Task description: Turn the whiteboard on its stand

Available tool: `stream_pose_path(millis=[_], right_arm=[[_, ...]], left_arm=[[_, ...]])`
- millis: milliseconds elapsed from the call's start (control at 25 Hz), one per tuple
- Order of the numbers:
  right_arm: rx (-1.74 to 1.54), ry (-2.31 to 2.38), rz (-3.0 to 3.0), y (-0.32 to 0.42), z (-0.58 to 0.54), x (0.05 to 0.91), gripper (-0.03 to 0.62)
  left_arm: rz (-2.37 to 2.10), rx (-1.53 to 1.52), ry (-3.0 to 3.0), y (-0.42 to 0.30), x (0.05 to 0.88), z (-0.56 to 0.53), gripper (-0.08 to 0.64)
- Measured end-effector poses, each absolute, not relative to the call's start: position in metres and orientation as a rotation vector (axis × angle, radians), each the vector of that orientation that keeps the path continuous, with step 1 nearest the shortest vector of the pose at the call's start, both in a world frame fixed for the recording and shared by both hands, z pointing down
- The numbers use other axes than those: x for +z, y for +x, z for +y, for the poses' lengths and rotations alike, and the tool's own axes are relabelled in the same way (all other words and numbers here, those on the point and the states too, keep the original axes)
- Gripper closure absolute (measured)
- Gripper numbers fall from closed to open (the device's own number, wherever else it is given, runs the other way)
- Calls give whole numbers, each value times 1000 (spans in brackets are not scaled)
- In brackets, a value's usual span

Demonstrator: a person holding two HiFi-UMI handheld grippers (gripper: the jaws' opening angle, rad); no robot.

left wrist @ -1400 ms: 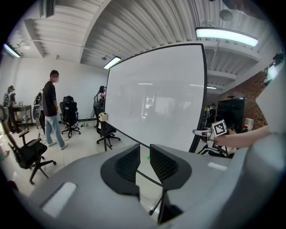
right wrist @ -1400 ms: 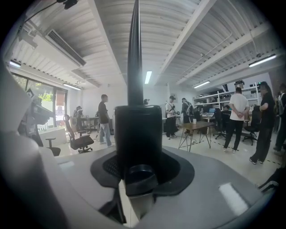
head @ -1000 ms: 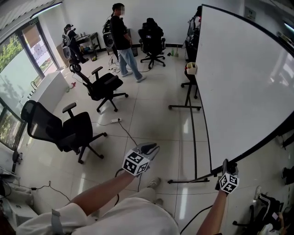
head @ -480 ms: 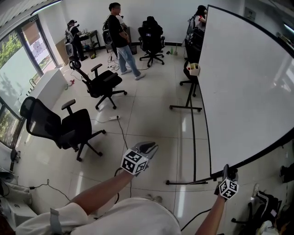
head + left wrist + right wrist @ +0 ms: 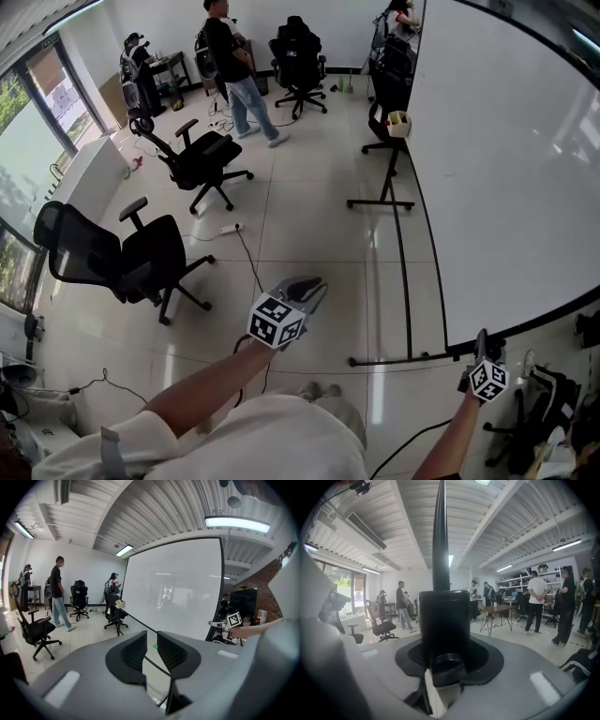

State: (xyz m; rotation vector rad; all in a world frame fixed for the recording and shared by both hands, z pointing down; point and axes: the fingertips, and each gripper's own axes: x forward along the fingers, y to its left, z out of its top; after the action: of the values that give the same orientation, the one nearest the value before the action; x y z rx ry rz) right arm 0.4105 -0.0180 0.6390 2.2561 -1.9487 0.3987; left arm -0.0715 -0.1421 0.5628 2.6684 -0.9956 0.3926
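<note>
Head view, and the whiteboard [image 5: 506,169] fills the right side of the frame, a big white panel in a black rim, riding on its stand [image 5: 403,281] whose long bar runs along the floor [image 5: 309,216] beneath it. Down in the lower right corner, the right gripper [image 5: 482,342] is clamped on the board's bottom corner. That looks like the smart spot: far from the pivot, so a small push should swing the whole panel. The right gripper view confirms it, with the black rim [image 5: 439,536] rising straight up between the jaws and the pads pressing on it from both sides.

The left gripper [image 5: 309,286] hangs at centre bottom of the frame, well apart from the board. Its jaws stand narrowly apart with nothing between them, only floor showing through the gap. It seems held back on purpose, spare, while one grip does the turning.

Office chairs [image 5: 141,258] and people [image 5: 230,66] sit in the upper left, well away from the board's sweep.
</note>
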Motion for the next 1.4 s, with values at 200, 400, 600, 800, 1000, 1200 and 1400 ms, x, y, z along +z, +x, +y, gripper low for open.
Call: stream_pose_path(millis=[200,400,600,800,1000,1200,1400], right_arm=[[387,2266,-1948,422,4,636,426],[395,2250,-1944,430,26,635,426],[406,2288,-1919,447,46,636,428],[417,2299,-1908,454,68,640,428],[417,2261,-1935,459,79,640,426],[414,2208,-1927,467,107,642,430],[410,2202,-1907,480,137,641,434]], left_arm=[[-926,426,2682,-72,575,-135,474],[-850,435,2708,-60,583,-125,473],[-777,448,2726,-35,587,-113,473],[-774,444,2727,-26,582,-89,473],[-845,426,2706,-14,574,-75,474],[-866,416,2696,8,567,-42,474],[-844,426,2698,31,568,-16,474]])
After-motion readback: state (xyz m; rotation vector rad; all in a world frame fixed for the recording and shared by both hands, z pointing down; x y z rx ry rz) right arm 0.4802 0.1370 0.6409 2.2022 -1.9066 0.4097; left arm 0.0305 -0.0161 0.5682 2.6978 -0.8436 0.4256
